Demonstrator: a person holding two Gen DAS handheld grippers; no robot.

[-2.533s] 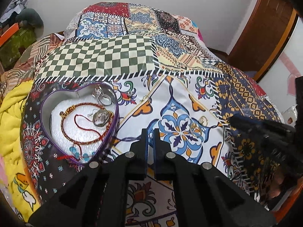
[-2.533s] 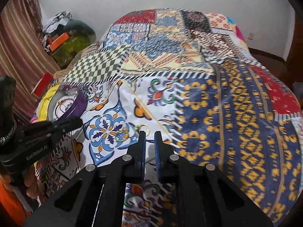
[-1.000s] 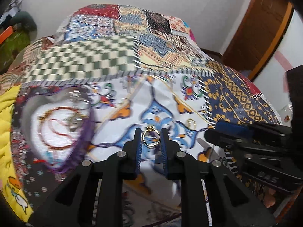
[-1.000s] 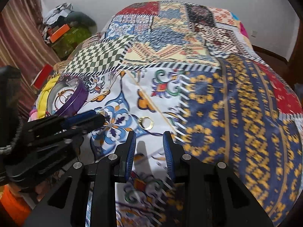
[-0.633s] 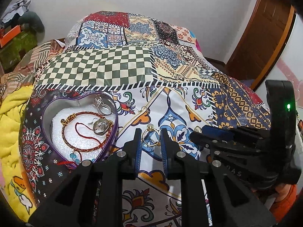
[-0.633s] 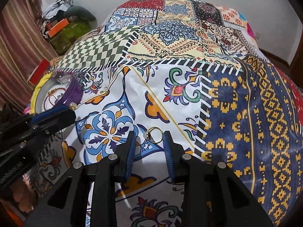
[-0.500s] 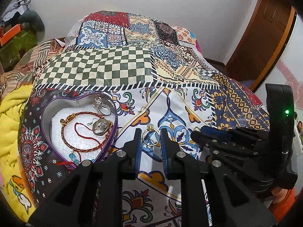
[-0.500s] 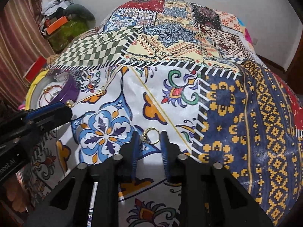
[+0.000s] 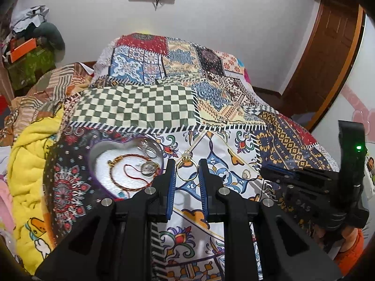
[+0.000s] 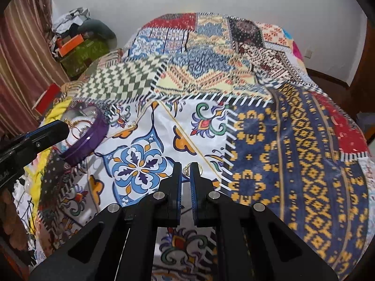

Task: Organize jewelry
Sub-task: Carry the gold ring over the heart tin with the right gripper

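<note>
Patchwork quilt point(image 9: 145, 107); left hand-held gripper point(image 9: 186, 172) gripping gold ring point(image 9: 186, 173), right hand-held gripper point(image 10: 185, 172) clenched.

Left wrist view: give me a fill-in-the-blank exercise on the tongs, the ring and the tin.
1. The gold ring is pinched between the ____ tongs.
2. The purple-rimmed tin on the patchwork bedspread is ____-shaped.
3. In this view the tin lies to the ____ of the tongs holding the ring.

Missing words: left; heart; left
</note>
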